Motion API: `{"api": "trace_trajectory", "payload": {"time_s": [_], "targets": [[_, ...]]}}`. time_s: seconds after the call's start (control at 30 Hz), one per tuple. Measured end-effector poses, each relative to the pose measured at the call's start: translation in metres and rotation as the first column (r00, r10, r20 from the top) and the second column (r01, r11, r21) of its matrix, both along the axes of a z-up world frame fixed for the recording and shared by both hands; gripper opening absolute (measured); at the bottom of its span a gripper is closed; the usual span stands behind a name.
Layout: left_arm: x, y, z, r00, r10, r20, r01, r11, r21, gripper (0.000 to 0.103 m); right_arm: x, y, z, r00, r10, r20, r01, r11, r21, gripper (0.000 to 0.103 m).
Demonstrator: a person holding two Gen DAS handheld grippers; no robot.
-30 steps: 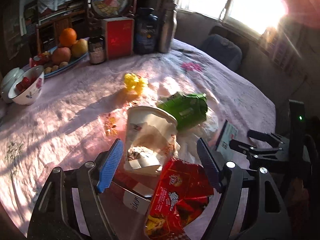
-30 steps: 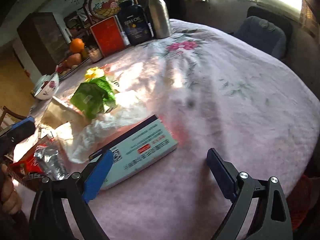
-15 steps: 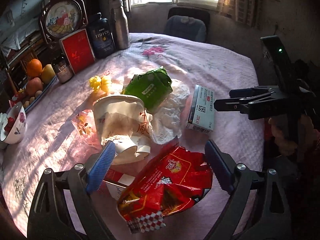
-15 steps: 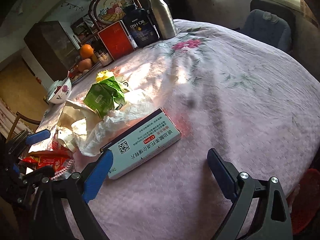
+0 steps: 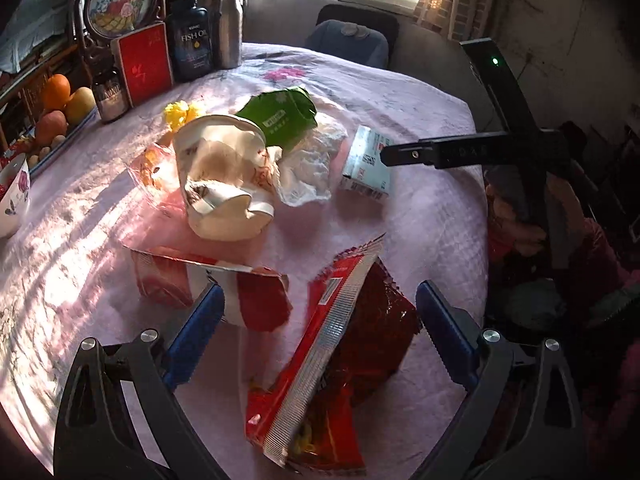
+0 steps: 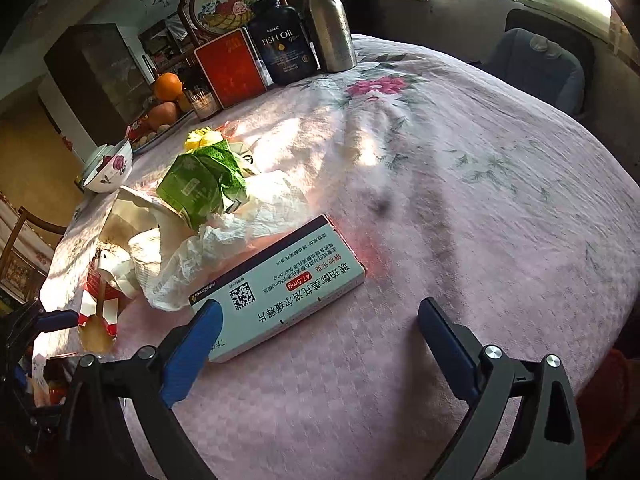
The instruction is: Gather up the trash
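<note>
Below, a red wrapper (image 5: 352,352) is straddled, untouched, by the left gripper (image 5: 316,320), jaws just spread wide; the right gripper (image 6: 320,332) is held agape near a box (image 6: 280,292).

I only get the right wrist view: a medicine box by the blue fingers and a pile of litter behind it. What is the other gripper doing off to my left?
Observer: The left gripper has just been opening its jaws and they stand wide. A red snack bag lies on the table between them, and the pads are not pressing on it.
Operator: Anything beyond that bag?
Observer: A crushed paper cup lies on its side, mouth turned away from that gripper.
Operator: How does my gripper look from there?
Observer: Side-on, the right gripper reaches over the edge of the medicine box. I cannot tell whether it touches.
</note>
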State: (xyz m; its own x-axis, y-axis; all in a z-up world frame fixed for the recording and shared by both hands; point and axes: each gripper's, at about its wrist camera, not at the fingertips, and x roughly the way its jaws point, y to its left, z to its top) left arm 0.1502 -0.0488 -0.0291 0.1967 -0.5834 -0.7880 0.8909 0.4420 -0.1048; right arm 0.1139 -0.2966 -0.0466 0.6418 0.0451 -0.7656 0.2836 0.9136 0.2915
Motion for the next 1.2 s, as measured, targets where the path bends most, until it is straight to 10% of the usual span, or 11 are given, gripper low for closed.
{"api": "trace_trajectory", "payload": {"time_s": [0.2, 0.53, 0.7, 0.87, 1.07, 1.2], "targets": [[-0.009, 0.006, -0.023, 0.999, -0.023, -0.033, 0.026, 0.996, 0.083, 0.092, 0.005, 0.003, -0.001, 1.000, 0.014, -0.018, -0.014, 1.000, -0.022, 0.097], [0.020, 0.030, -0.027, 0.974, 0.172, -0.149, -0.167, 0.985, 0.044, 0.058, 0.040, 0.022, -0.005, 0.994, 0.086, -0.073, -0.087, 0.996, -0.008, 0.098], [0.023, 0.035, -0.023, 0.943, 0.331, -0.010, -0.330, 0.940, 0.083, 0.058, 0.057, 0.031, -0.006, 0.991, 0.092, -0.092, -0.098, 0.994, -0.055, 0.098], [0.037, 0.043, -0.025, 0.882, 0.471, 0.031, -0.471, 0.875, 0.114, 0.060, 0.076, 0.036, -0.005, 0.989, 0.103, -0.104, -0.111, 0.991, -0.076, 0.098], [0.044, 0.052, -0.021, 0.735, 0.668, 0.117, -0.678, 0.727, 0.110, 0.060, 0.095, 0.047, -0.007, 0.981, 0.115, -0.157, -0.140, 0.976, -0.164, 0.097], [0.035, 0.058, -0.015, 0.674, 0.730, 0.113, -0.738, 0.671, 0.068, 0.052, 0.086, 0.055, -0.001, 0.982, 0.126, -0.137, -0.156, 0.960, -0.233, 0.065]]}}
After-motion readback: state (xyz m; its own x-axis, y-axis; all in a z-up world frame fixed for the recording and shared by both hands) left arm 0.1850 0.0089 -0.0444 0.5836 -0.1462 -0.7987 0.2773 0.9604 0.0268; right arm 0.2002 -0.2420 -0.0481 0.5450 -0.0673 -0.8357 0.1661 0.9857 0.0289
